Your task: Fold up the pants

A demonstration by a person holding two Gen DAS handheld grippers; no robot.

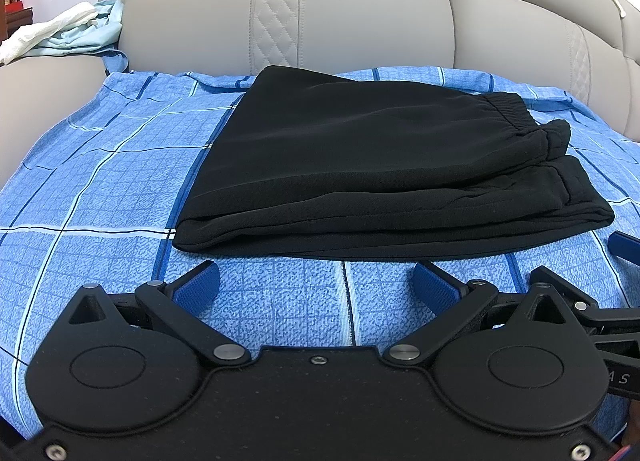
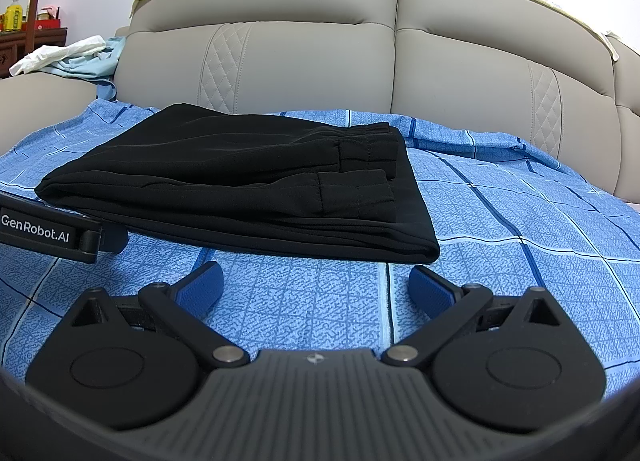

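Already folded, the black pants [image 1: 360, 165] lie on the blue checked sheet [image 1: 120, 201]; left gripper [image 1: 316, 285] and right gripper [image 2: 316, 285] hover spread, empty. A careless nudge could undo the stack.

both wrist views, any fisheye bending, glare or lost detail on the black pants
Left wrist view: sofa backrest bows strongly, corners vignetted; black pants read dark, folds faint, no glare. Right wrist view: same bowing, even soft light, pants seams visible, only a thin shadow on the blue checked sheet.
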